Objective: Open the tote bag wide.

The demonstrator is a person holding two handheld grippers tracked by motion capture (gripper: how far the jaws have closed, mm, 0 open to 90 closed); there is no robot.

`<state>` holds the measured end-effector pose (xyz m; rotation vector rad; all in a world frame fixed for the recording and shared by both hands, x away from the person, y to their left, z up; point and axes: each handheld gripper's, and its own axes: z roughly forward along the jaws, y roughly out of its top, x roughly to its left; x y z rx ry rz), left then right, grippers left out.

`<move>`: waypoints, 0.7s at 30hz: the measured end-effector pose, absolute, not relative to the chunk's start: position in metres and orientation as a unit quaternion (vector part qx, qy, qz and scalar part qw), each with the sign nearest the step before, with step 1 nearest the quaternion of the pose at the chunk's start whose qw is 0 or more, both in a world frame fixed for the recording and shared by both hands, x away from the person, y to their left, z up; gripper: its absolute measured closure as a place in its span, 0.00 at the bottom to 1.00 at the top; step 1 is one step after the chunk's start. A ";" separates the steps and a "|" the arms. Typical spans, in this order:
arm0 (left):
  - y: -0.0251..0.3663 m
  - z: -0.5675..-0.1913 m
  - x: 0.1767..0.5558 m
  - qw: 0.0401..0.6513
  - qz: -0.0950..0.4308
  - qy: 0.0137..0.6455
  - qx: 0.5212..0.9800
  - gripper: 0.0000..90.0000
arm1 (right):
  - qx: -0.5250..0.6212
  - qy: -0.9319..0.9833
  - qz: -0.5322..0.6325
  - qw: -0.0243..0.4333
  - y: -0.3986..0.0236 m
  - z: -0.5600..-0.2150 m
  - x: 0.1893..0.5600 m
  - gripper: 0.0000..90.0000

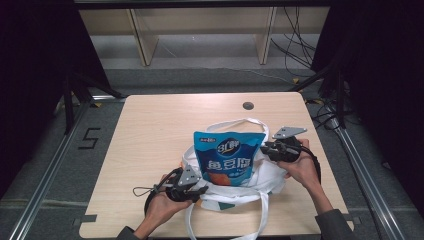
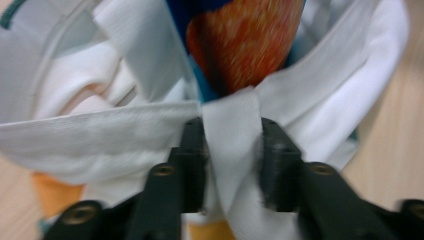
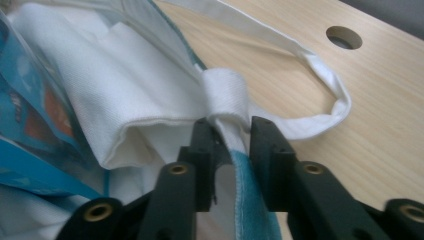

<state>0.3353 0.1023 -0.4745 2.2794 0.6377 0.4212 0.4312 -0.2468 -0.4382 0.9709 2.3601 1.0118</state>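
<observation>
The snack bag (image 1: 229, 157) stands in the tote bag (image 1: 265, 175) on the table (image 1: 150, 130) — grippers either side.

The high view looks forward and down on the table (image 1: 150, 120); both gripper views sit close against the white bag (image 1: 270, 172), their shared ground.

The tote bag (image 1: 260, 175) is white with teal trim; the snack pouch (image 1: 227, 157) is blue with white lettering and an orange picture; the table (image 1: 150, 130) is pale wood.
</observation>
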 end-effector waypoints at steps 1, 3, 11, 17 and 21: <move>0.104 -0.476 0.333 0.359 0.165 0.243 0.886 0.84 | 0.348 0.845 0.354 0.195 -0.247 -0.438 0.431 0.87; 0.106 -0.481 0.326 0.363 0.148 0.232 0.890 0.95 | 0.339 0.846 0.351 0.213 -0.247 -0.439 0.433 0.89; 0.115 -0.508 0.304 0.337 0.117 0.223 0.907 0.96 | 0.363 0.823 0.351 0.259 -0.247 -0.432 0.456 0.90; 0.111 -0.506 0.312 0.328 0.133 0.226 0.907 0.96 | 0.395 0.849 0.283 0.209 -0.247 -0.491 0.475 0.90; 0.113 -0.505 0.315 0.337 0.118 0.235 0.904 0.96 | 0.391 0.851 0.287 0.200 -0.250 -0.501 0.478 0.90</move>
